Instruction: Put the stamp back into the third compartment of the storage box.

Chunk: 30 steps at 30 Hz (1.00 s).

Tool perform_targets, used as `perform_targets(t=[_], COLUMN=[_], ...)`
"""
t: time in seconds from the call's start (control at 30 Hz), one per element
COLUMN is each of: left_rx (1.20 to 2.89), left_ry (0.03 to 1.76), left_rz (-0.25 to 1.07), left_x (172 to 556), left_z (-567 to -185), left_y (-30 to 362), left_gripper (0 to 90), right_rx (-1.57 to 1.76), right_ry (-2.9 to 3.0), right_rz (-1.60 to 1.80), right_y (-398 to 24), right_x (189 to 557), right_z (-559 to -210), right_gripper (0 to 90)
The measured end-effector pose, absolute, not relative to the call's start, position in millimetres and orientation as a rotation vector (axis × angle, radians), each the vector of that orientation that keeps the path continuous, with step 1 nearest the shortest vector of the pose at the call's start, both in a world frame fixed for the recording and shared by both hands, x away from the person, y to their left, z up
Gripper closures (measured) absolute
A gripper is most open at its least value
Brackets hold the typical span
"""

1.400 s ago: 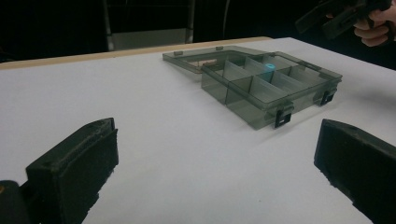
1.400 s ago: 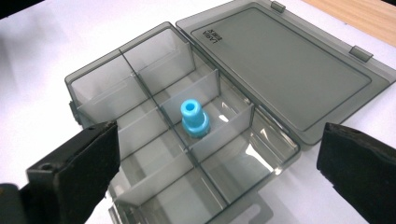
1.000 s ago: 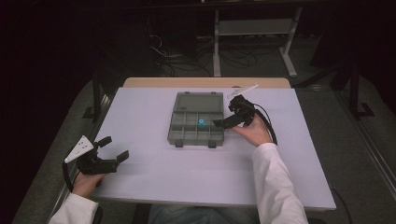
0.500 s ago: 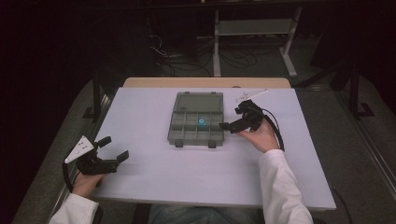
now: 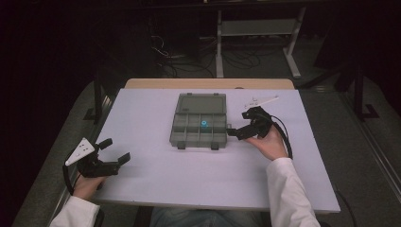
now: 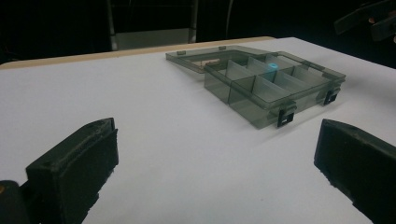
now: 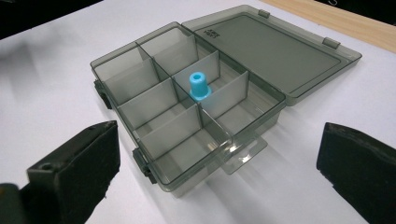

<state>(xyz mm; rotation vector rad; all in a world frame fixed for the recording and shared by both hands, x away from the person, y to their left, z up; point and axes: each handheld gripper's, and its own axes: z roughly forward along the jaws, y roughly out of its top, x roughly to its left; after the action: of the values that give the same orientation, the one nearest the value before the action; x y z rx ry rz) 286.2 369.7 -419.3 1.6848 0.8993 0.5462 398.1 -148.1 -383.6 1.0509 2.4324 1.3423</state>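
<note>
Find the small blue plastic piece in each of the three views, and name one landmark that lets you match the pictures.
High view: the blue piece stands in a middle compartment of the organizer box, at table centre.
Left gripper view: a pale blue spot upper right, in a far compartment.
Right gripper view: upright, just above centre, in the row beside the lid.
Shared landmark: the box's open lid, lying flat.

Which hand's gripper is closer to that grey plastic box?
The right. The right gripper sits just beside the box, at its right edge. The left gripper rests far off near the table's front left corner.
</note>
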Motion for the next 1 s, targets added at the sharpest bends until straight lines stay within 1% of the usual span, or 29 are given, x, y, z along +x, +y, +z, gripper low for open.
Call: perform_targets(t=[0.67,1.0], left_rx=[1.687,1.682], left_ry=[0.895,0.893], left_rz=[0.547,0.539], left_x=[286,286], left_z=[-419,-419], left_y=[370,369], left_gripper=[0.0,0.0], right_rx=[1.065,1.076], right_ry=[2.389,2.343], right_rz=[1.379,1.383], right_y=[-164,-175], right_x=[376,363], right_z=[-389,-400], right_gripper=[0.0,0.0])
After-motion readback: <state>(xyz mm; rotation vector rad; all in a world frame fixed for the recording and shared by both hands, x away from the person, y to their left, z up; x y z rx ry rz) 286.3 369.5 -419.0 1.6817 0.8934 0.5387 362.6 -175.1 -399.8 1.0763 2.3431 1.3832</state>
